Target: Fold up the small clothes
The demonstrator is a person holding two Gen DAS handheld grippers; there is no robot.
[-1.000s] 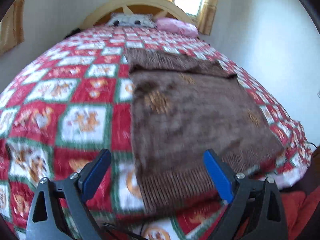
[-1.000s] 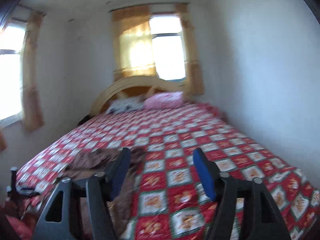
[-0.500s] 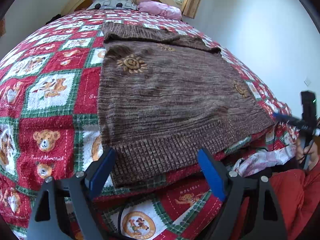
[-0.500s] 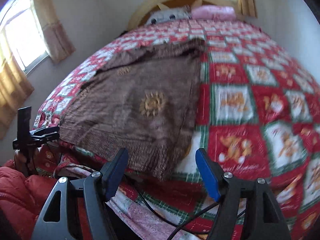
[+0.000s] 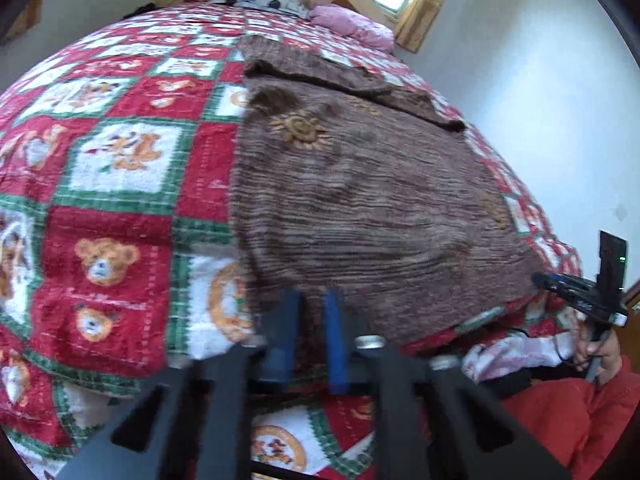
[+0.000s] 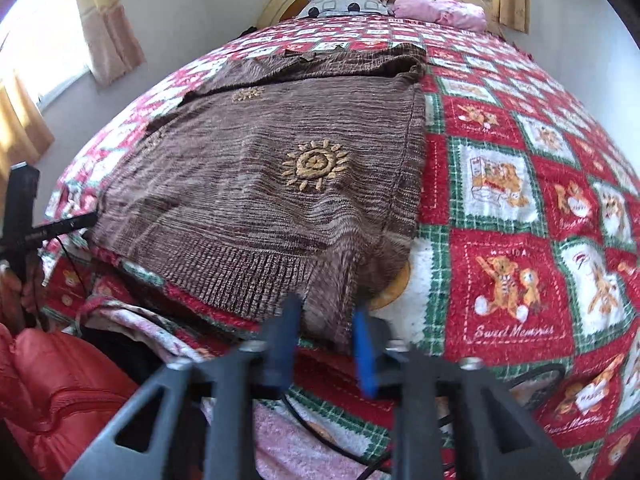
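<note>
Two claws pinch the near hem of a brown sweater point(image 6: 264, 184) on a bed point(image 6: 516, 208).
Left claw point(image 5: 311, 316) and right claw point(image 6: 326, 320) each close narrowly on the hem; motion blur hides the exact contact.

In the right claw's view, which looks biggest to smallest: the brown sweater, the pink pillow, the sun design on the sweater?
1. brown sweater
2. pink pillow, though it lies farthest from the camera
3. sun design

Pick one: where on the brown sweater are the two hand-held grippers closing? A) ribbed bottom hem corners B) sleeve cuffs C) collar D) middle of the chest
A: the left hand-held gripper and right hand-held gripper each pinch a near corner of the brown sweater at its ribbed hem.
</note>
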